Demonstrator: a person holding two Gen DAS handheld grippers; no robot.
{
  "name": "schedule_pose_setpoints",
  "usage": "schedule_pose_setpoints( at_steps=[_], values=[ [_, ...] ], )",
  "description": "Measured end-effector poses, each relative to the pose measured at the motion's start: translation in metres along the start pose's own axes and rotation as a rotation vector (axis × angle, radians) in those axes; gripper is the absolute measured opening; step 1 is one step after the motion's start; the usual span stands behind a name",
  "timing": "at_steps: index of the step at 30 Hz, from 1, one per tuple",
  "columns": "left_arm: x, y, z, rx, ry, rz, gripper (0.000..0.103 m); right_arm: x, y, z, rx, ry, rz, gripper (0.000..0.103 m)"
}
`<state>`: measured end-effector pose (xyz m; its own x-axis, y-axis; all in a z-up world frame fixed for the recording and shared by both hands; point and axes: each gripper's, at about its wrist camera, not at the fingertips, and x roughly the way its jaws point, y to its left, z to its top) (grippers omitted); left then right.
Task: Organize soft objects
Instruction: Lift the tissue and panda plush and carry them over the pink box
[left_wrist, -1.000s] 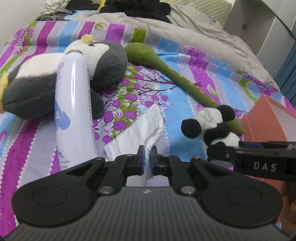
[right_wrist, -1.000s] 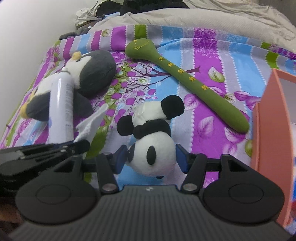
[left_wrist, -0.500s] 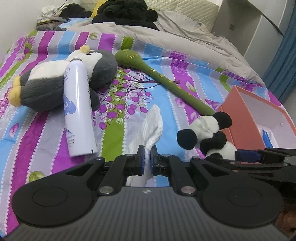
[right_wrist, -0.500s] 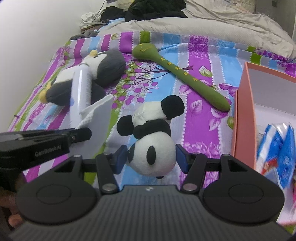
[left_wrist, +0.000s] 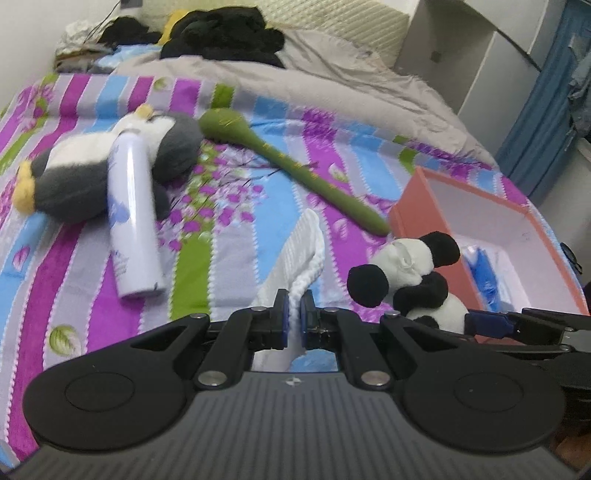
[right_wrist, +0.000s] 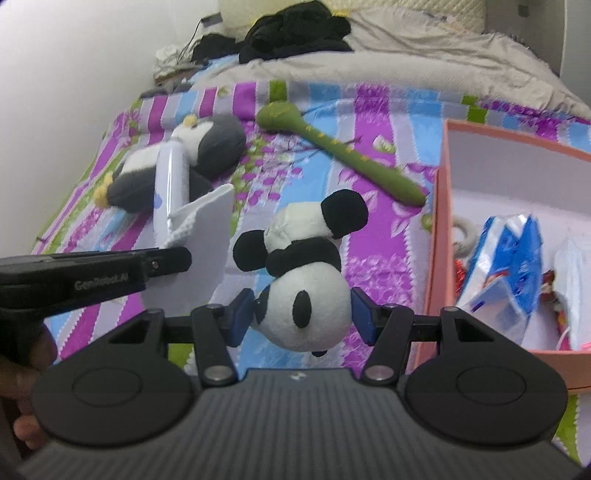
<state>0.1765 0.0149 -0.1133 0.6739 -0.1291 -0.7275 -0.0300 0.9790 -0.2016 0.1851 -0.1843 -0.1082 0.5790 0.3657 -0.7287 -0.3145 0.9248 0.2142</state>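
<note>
Your left gripper is clamped on the white cloth and your right gripper on the panda plush, both held beside the orange box at the bed's right edge.

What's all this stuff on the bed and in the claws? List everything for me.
panda plush: one, black and white, clamped in the right claw
cloth: one, white, pinched in the left claw
penguin plush: one, grey and white, lying on the bedspread
spray can: one, white, lying against the penguin
long soft toy: one, green, on the bedspread
box: one, orange, open, blue-and-white packets inside
bedspread: one, striped purple, blue, green
left claw: shut on cloth
right claw: shut on panda
</note>
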Motion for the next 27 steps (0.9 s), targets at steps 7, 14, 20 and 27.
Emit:
schedule_pose_setpoints(
  at_steps=[7, 14, 20, 27],
  values=[
    [-0.011, -0.035, 0.024, 0.046, -0.026, -0.032, 0.008, -0.026, -0.017, 0.018, 0.022, -0.081, -0.028, 0.059],
    [-0.022, -0.068, 0.049, 0.085, -0.07, -0.068, 0.008, -0.051, -0.04, 0.032, 0.043, -0.147, -0.058, 0.059],
    [-0.03, -0.096, 0.07, 0.106, -0.109, -0.101, 0.008, -0.073, -0.063, 0.043, 0.063, -0.207, -0.091, 0.059],
    [-0.034, -0.13, 0.089, 0.132, -0.143, -0.144, 0.008, -0.097, -0.09, 0.054, 0.076, -0.268, -0.134, 0.059]
  ],
)
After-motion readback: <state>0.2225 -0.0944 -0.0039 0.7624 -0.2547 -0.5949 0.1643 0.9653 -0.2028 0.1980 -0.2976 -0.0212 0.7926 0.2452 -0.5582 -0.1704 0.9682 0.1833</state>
